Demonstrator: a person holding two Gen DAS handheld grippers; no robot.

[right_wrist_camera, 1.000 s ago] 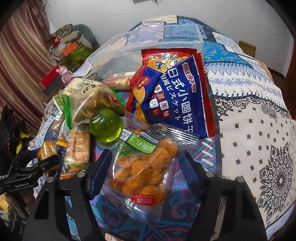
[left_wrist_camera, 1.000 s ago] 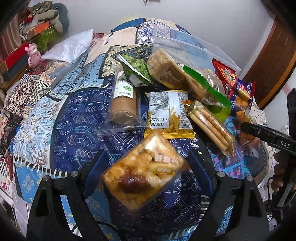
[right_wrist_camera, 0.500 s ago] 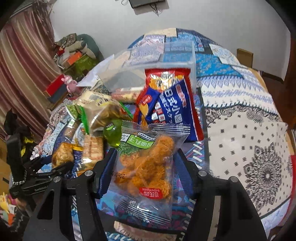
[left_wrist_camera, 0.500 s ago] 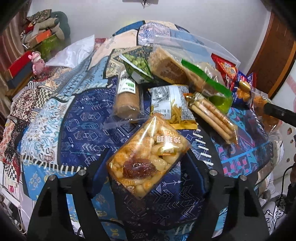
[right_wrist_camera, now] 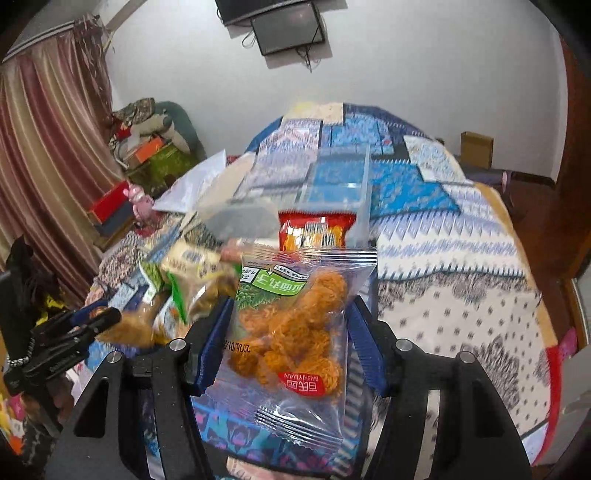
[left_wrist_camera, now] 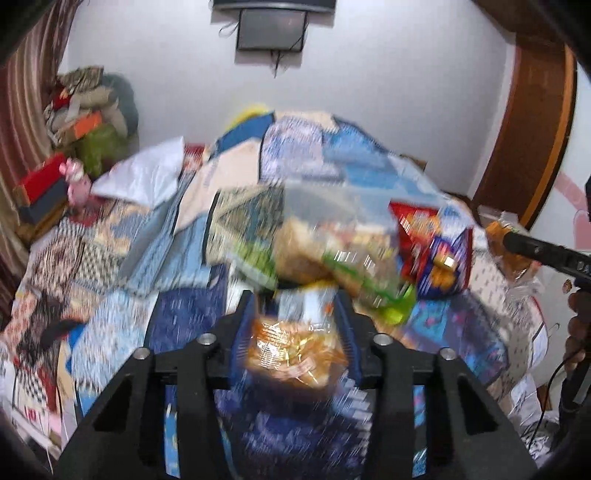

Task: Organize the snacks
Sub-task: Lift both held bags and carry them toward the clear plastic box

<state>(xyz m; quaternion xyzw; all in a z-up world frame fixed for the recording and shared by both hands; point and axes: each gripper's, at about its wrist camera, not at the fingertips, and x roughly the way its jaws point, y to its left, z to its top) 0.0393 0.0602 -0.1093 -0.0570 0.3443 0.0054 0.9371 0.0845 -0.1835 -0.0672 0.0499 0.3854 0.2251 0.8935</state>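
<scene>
Both grippers clamped on snack packs, held above the bed.

Left gripper (left_wrist_camera: 295, 325) pinches a clear rice-cracker pack (left_wrist_camera: 295, 350), view blurred. Right gripper (right_wrist_camera: 288, 332) grips a clear bag of orange noodle balls (right_wrist_camera: 291, 332) between its blue pads (right_wrist_camera: 212, 350). Beyond: loose snack pile (right_wrist_camera: 192, 280), red packet (right_wrist_camera: 314, 230), clear storage bin (right_wrist_camera: 332, 188) on patchwork quilt (right_wrist_camera: 443, 258). Wall-mounted TV (right_wrist_camera: 288, 31) at back.

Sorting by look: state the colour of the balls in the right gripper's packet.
Orange, in the snack packet; right wrist view.

Home bedroom: patchwork-quilted bed (right_wrist_camera: 424, 206), curtain (right_wrist_camera: 48, 155), wall-mounted TV (right_wrist_camera: 286, 27).
</scene>
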